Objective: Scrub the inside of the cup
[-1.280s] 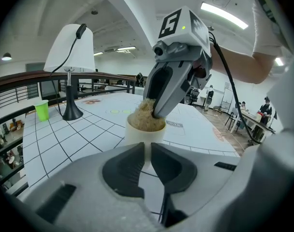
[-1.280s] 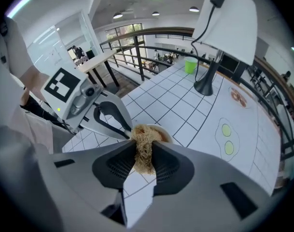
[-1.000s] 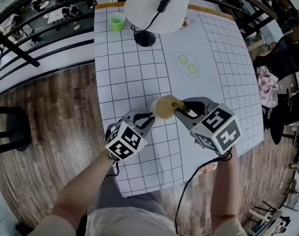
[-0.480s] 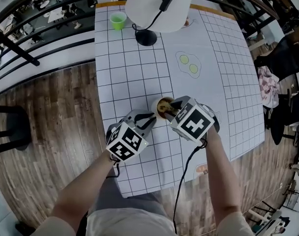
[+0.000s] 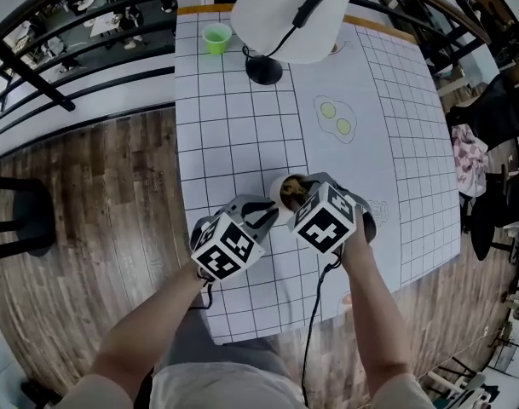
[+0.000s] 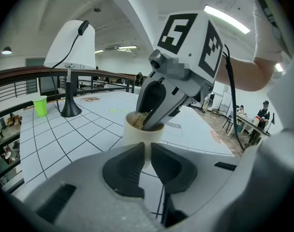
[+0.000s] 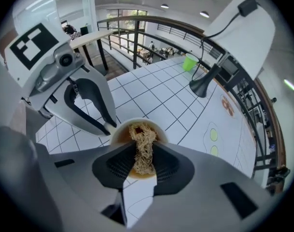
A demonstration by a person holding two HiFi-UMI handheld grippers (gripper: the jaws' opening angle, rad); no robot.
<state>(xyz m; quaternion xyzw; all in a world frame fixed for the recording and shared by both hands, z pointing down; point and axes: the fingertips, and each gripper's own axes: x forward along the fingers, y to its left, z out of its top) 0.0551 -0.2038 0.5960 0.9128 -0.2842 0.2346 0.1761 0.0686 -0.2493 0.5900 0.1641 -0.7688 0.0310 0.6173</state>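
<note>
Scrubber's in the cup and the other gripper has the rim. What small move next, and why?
Probably sweep the scrubber around the inner wall of the cup. The right hand-held gripper clamps it with its end inside the cup, and the left hand-held gripper pinches the rim, so the cup looks steadied for rubbing.

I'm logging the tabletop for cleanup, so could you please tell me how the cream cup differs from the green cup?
On the gridded table, the cream cup sits near the front, the green cup at the far corner. The left tongs grip the cream cup and the right tongs hold a fibrous scrubber inside it; the green cup stands untouched. Both stand upright.
</note>
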